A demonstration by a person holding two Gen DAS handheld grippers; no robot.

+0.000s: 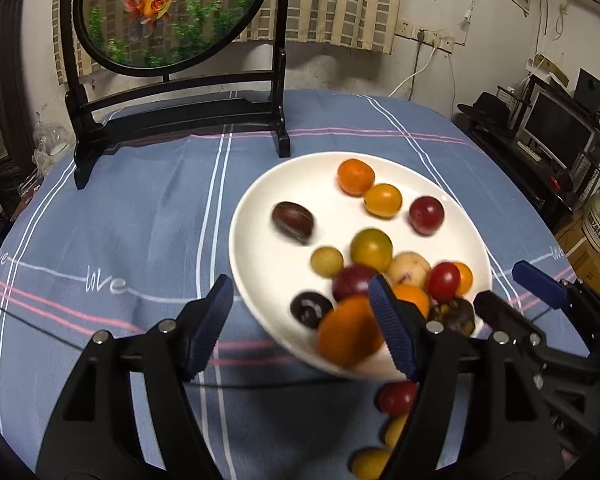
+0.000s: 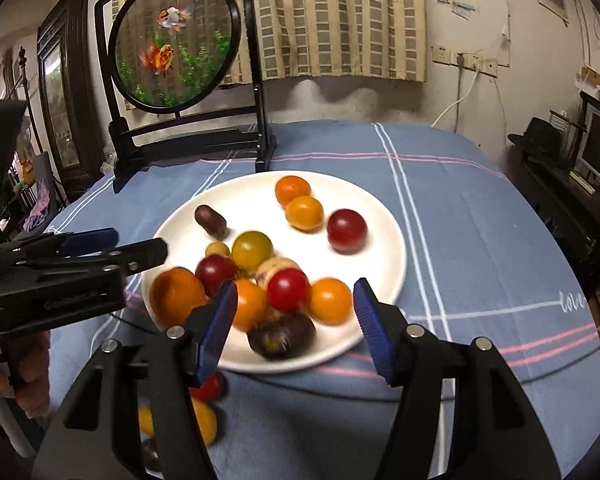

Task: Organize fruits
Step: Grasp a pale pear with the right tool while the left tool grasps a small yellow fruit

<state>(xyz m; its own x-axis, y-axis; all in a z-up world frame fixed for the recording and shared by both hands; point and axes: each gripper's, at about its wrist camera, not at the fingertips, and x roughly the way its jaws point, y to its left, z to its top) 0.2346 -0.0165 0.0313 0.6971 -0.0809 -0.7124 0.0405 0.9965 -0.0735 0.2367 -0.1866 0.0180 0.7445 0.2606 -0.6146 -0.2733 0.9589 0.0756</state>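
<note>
A white plate (image 1: 256,216) (image 2: 384,240) lies on the blue striped cloth and holds several small fruits: orange, yellow, red and dark ones. Those near its front edge are blurred, among them a large orange fruit (image 1: 350,330) (image 2: 176,292) and a dark one (image 2: 282,336). A red fruit (image 1: 396,398) (image 2: 210,388) and yellow ones (image 1: 370,462) (image 2: 204,420) lie off the plate on the cloth. My left gripper (image 1: 300,284) (image 2: 140,240) is open, its fingers astride the plate's front-left rim. My right gripper (image 2: 296,284) (image 1: 512,292) is open over the front rim, pads touching nothing.
A black wooden stand (image 1: 180,120) (image 2: 188,148) holding a round goldfish panel stands at the back of the table. A hand (image 2: 28,376) grips the left tool's handle. A desk with a monitor (image 1: 556,128) is off to the right.
</note>
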